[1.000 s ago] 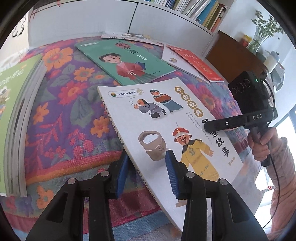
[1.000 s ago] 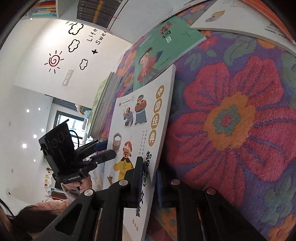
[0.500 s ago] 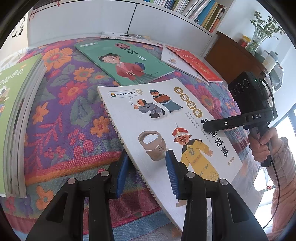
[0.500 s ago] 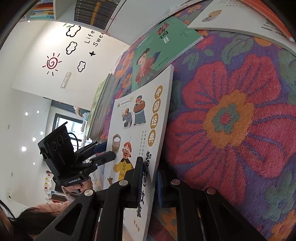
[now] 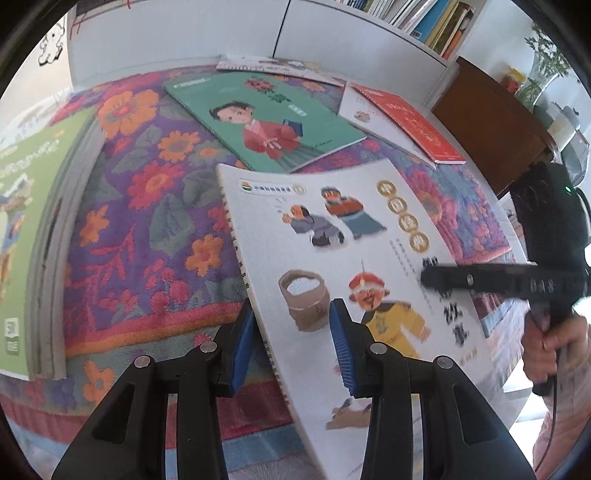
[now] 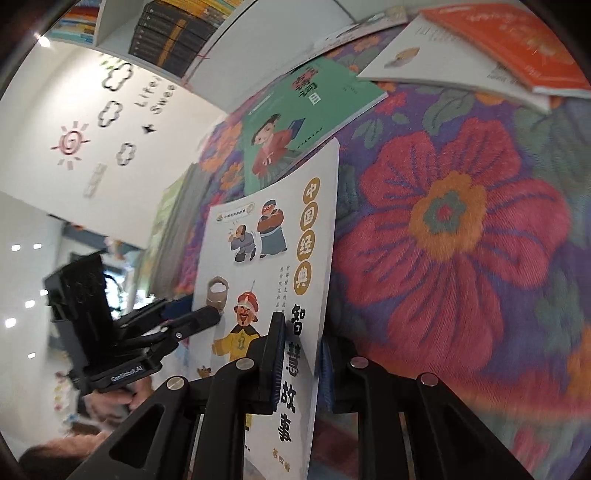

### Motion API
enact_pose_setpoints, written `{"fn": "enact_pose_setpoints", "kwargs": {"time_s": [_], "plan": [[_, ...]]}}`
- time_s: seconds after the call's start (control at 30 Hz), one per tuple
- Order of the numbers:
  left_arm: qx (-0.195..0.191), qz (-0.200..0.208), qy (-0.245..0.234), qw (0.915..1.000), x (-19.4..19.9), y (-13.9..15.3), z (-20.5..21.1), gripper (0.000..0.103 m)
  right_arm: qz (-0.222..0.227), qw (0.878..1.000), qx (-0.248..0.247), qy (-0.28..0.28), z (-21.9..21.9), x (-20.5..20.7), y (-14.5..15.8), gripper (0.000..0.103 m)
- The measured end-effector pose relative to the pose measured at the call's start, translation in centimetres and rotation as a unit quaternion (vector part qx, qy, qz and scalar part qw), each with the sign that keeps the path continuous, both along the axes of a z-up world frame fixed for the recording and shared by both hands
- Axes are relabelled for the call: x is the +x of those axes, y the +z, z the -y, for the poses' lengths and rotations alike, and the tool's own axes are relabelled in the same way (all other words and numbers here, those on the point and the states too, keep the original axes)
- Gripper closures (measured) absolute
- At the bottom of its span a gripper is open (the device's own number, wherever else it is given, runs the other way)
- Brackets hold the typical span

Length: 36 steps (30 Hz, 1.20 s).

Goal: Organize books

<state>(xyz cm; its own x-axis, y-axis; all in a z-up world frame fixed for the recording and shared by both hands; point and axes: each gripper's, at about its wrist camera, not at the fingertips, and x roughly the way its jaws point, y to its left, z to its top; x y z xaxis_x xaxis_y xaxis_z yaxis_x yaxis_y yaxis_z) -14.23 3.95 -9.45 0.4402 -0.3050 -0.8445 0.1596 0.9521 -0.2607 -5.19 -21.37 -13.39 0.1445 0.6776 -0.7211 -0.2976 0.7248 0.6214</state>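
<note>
White book (image 5: pixel 332 236) is lifted at a tilt above the floral cloth (image 5: pixel 147 229), held from two sides. Left gripper (image 5: pixel 291 336) straddles its spiral-bound edge near the bottom corner, one blue pad under the cover, the other on top next to the sack picture; pads clamped on the book. Right gripper (image 6: pixel 301 362) sits at the opposite long edge, over the column of black characters; its jaws have just been opening, a small gap now shows between the pads and the cover, the book edge between them, grip looks let go. In the left wrist view the right gripper shows as a blurred black bar across the book's right side, with a hand (image 5: pixel 554 343) on its handle. In the right wrist view the left gripper (image 6: pixel 192 319) is seen at the far edge of the book (image 6: pixel 258 258). Green book (image 5: pixel 266 122) lies flat on the cloth just behind the white one, its near corner tucked under the raised cover. Red book (image 5: pixel 410 122) lies on a second white book to the right, farther back. A stack (image 5: pixel 33 236) with a green cover on top sits at the left edge of the cloth. Shelf (image 5: pixel 417 18) of upright books on the back wall.
</note>
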Motion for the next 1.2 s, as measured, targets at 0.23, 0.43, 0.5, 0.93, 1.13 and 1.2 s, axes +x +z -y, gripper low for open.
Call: {"fn": "enact_pose_setpoints", "kwargs": {"time_s": [0.23, 0.43, 0.5, 0.93, 1.13, 1.2], "plan": [[0.004, 0.023, -0.002, 0.9997, -0.8, 2.0, -0.4, 0.067, 0.005, 1.000, 0.004, 0.026, -1.4, -3.4, 1.9, 0.087], [-0.002, 0.038, -0.008, 0.9992, -1.4, 3.3, -0.8, 0.067, 0.021, 1.000, -0.006, 0.018, -1.9, -4.2, 4.0, 0.087], [-0.007, 0.038, -0.008, 0.9992, -1.6, 3.5, -1.0, 0.067, 0.020, 1.000, -0.005, 0.014, -1.9, -4.2, 4.5, 0.087], [-0.024, 0.027, 0.007, 0.9993, -1.0, 2.6, -2.2, 0.067, 0.013, 1.000, -0.019, 0.015, -3.3, -2.9, 4.1, 0.087], [-0.055, -0.019, 0.004, 0.9983, -1.3, -0.9, -3.0, 0.068, 0.016, 0.999, -0.030, -0.001, -2.2, -1.1, 1.3, 0.086], [-0.067, -0.021, -0.003, 0.9975, -2.1, -0.8, -3.4, 0.068, -0.002, 1.000, -0.023, -0.005, -1.4, -0.6, 0.1, 0.084]]}}
